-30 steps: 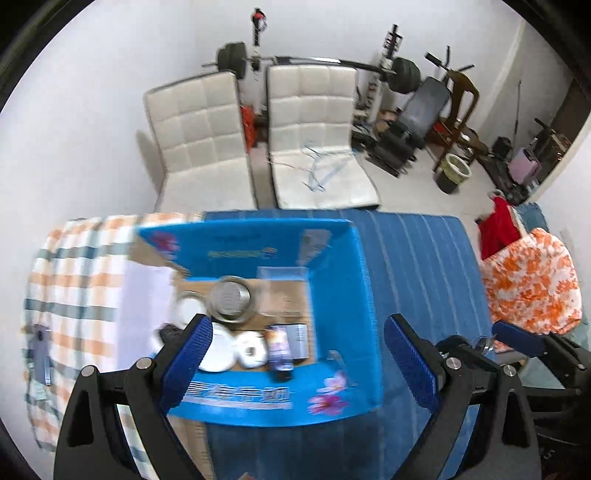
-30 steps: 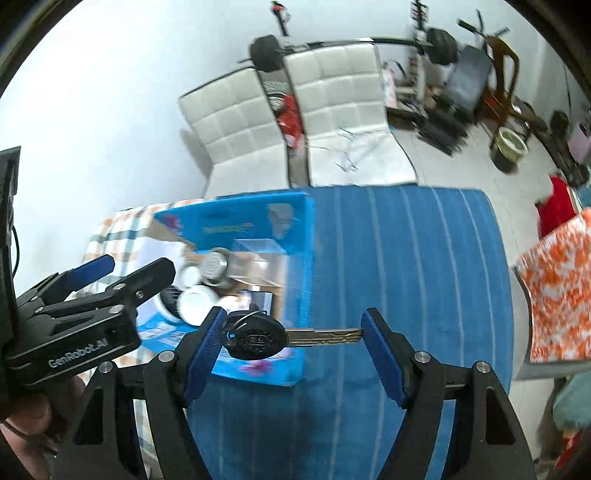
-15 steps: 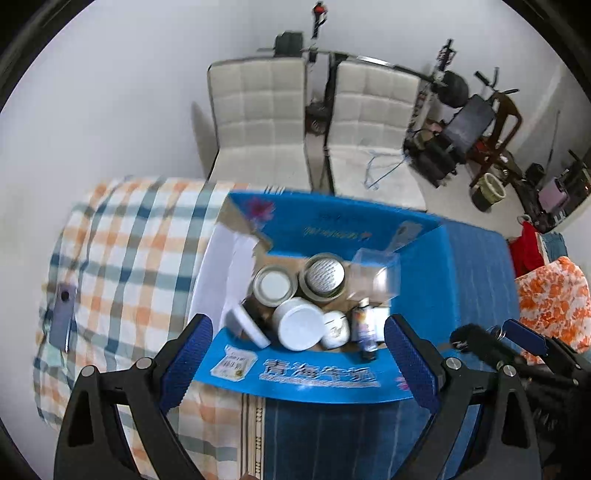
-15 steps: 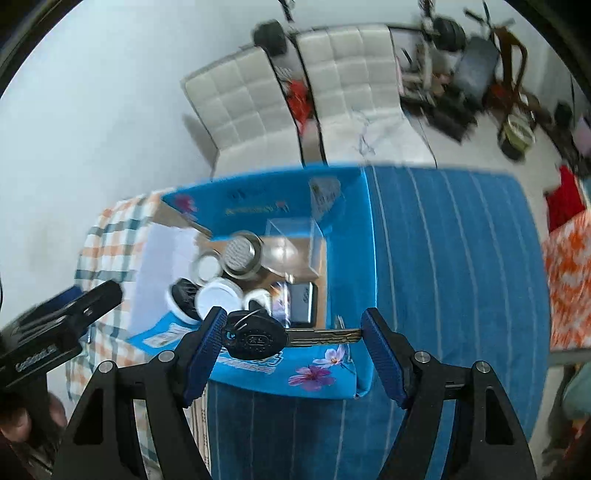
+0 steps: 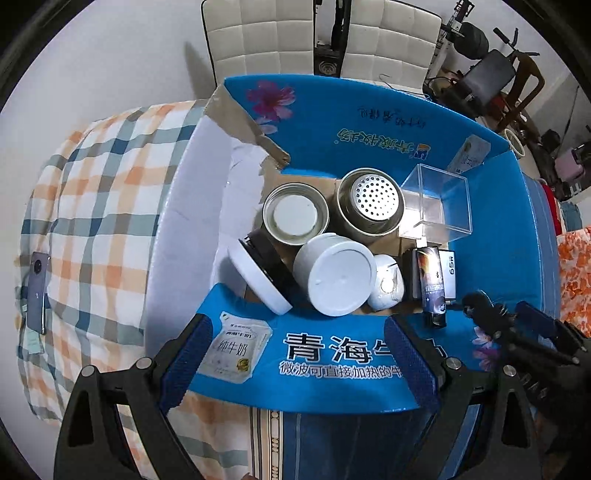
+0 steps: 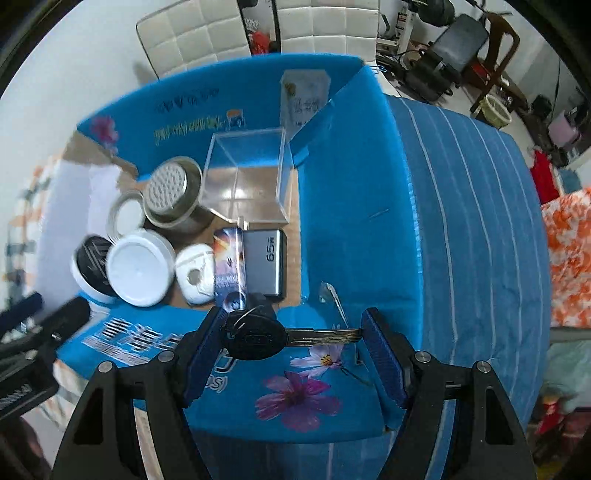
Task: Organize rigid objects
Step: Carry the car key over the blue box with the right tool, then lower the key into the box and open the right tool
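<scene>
My right gripper [image 6: 295,338] is shut on a black-headed key [image 6: 258,336], held crosswise between its pads just above the near flap of an open blue carton [image 6: 347,192]. The carton [image 5: 369,122] holds a clear plastic box [image 6: 245,177], a perforated metal tin [image 6: 170,195], white-lidded jars [image 6: 138,267], a grey charger [image 6: 266,258] and other small items. My left gripper [image 5: 299,358] is open and empty, over the carton's near flap. The right gripper with the key shows at the right edge of the left wrist view [image 5: 491,325].
The carton lies on a bed with a blue striped cover [image 6: 480,221] and a checked blanket [image 5: 92,206]. A phone [image 5: 37,291] lies on the blanket at the left. Two white chairs [image 5: 266,33] and gym gear stand behind.
Both grippers have moved forward and down over the carton, which now looks larger. The key stays gripped in the right gripper. The left gripper stays open.
</scene>
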The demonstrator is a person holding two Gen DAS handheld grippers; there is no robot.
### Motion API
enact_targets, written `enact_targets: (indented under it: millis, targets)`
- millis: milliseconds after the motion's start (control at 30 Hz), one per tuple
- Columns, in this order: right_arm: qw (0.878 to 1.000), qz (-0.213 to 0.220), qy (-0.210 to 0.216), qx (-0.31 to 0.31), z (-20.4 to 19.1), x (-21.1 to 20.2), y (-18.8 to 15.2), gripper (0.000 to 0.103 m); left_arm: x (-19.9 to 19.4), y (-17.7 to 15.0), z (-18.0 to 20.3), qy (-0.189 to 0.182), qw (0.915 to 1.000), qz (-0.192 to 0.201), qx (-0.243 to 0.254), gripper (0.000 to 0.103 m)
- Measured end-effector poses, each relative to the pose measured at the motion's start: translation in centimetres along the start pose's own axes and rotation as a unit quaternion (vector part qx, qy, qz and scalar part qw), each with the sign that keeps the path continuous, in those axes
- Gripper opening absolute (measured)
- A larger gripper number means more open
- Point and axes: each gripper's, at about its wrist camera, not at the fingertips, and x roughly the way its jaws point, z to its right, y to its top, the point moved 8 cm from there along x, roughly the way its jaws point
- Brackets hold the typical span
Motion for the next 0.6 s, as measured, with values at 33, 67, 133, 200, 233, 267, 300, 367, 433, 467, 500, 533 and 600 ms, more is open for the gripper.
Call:
enact_targets:
  millis: [33, 67, 133, 200, 233, 267, 300, 367, 433, 467, 500, 533, 600]
  targets:
    - [1.0, -0.007, 0.002, 0.004, -0.1, 0.4, -0.1, 0.077, 0.1, 0.0, 0.1, 0.001, 1.0, -0.002, 0.004, 0.095]
    - [1.0, -0.012, 0.003, 0.008, -0.2, 0.8, -0.1, 0.077, 0.1, 0.1, 0.1, 0.002, 1.0, -0.001, 0.006, 0.095]
    - [1.0, -0.019, -0.001, 0.011, -0.4, 1.5, -0.1, 0.077, 0.3, 0.2, 0.1, 0.005, 0.9999, -0.001, 0.011, 0.095]
    - [1.0, -0.02, -0.008, 0.012, -0.5, 1.7, 0.0, 0.077, 0.4, 0.3, 0.0, 0.007, 0.9999, -0.002, 0.015, 0.095]
    - [1.0, -0.022, -0.011, 0.012, -0.8, 1.9, 0.1, 0.077, 0.5, 0.4, -0.1, 0.01, 0.9998, -0.002, 0.016, 0.095]
    - [1.0, -0.023, -0.011, 0.015, -0.8, 2.1, 0.2, 0.078, 0.6, 0.5, -0.3, 0.011, 0.9998, -0.003, 0.017, 0.095]
    - [0.999, -0.024, -0.01, 0.019, -0.8, 2.2, 0.3, 0.078, 0.7, 0.6, -0.3, 0.012, 0.9997, -0.004, 0.018, 0.095]
    - [0.999, -0.03, -0.008, 0.021, -0.9, 2.2, 0.5, 0.078, 0.8, 0.7, -0.5, 0.013, 0.9997, -0.004, 0.018, 0.095]
    - [0.999, -0.035, -0.007, 0.025, -0.9, 2.0, 0.8, 0.078, 0.8, 0.8, -0.6, 0.012, 0.9998, -0.004, 0.016, 0.095]
    - [0.999, -0.038, -0.007, 0.027, -0.8, 2.0, 0.9, 0.078, 0.7, 0.9, -0.7, 0.011, 0.9998, -0.004, 0.015, 0.095]
    - [0.999, -0.04, -0.006, 0.029, -0.8, 2.0, 1.0, 0.078, 0.7, 1.0, -0.7, 0.01, 0.9998, -0.004, 0.015, 0.095]
    - [0.999, -0.042, -0.004, 0.031, -0.7, 1.9, 1.1, 0.079, 0.7, 1.0, -0.6, 0.009, 0.9998, -0.004, 0.016, 0.095]
    - [0.998, -0.046, 0.012, 0.039, -0.8, 1.8, 1.1, 0.088, 0.7, 1.1, -0.7, 0.009, 0.9998, -0.004, 0.018, 0.095]
